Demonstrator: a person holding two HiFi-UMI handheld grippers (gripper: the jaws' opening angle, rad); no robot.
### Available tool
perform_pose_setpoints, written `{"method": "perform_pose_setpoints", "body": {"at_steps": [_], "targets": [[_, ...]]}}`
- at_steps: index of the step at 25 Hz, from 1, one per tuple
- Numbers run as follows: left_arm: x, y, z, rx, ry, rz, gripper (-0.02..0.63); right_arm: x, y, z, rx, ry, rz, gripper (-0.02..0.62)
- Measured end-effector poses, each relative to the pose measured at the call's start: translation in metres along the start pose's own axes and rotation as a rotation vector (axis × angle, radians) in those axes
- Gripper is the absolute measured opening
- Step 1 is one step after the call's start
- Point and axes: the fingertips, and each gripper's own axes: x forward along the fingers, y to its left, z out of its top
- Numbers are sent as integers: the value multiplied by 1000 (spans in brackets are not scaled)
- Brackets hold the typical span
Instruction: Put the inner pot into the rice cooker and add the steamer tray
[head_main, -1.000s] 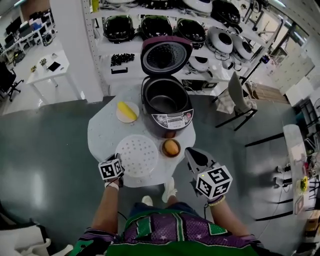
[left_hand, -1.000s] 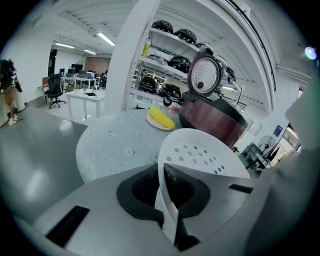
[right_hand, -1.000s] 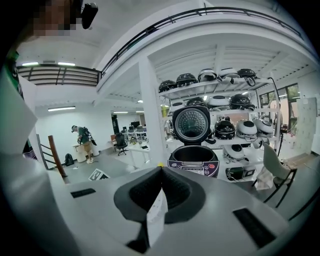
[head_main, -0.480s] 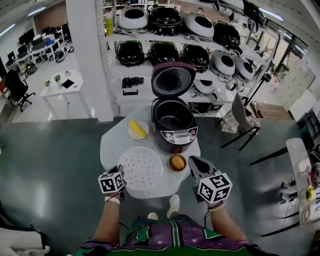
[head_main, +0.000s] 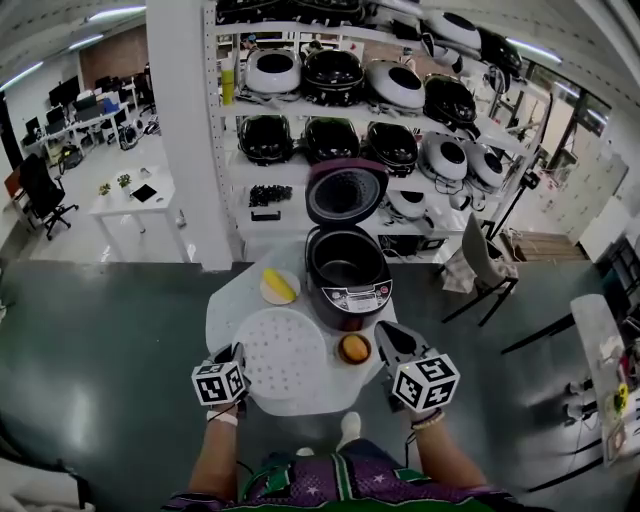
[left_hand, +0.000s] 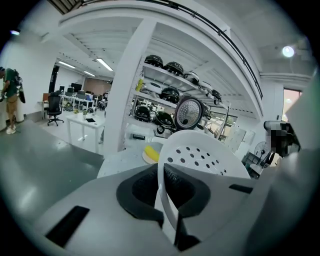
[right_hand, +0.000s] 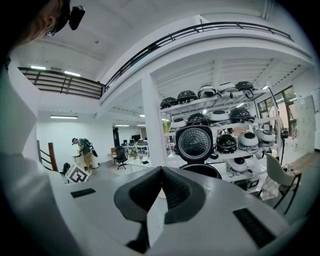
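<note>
My left gripper (head_main: 237, 358) (left_hand: 166, 192) is shut on the near rim of the white perforated steamer tray (head_main: 281, 351) (left_hand: 200, 152). The tray hangs over the left part of the round table (head_main: 225, 305). The dark rice cooker (head_main: 347, 277) (right_hand: 202, 170) stands at the table's far side. Its lid (head_main: 345, 194) is swung up and a dark pot shows inside. My right gripper (head_main: 387, 335) (right_hand: 157, 192) is shut at the table's near right edge, and I see nothing held in it.
A plate with a yellow cob (head_main: 279, 287) lies left of the cooker. A small bowl with an orange thing (head_main: 353, 348) sits in front of it. Shelves of rice cookers (head_main: 335, 135) rise behind, and a chair (head_main: 482, 250) stands at the right.
Both grippers have risen, the left more, carrying the steamer tray up with it. The head view has tipped upward and shows more of the shelves.
</note>
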Motion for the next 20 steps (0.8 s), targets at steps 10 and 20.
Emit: {"method": "perform_pose_setpoints", "body": {"at_steps": [10, 20], "targets": [[15, -30, 61, 8, -71, -2, 35, 15, -48, 28, 19, -46, 7, 5], [63, -94, 137, 51, -147, -30, 35, 26, -125, 59, 43, -92, -6, 5]]}}
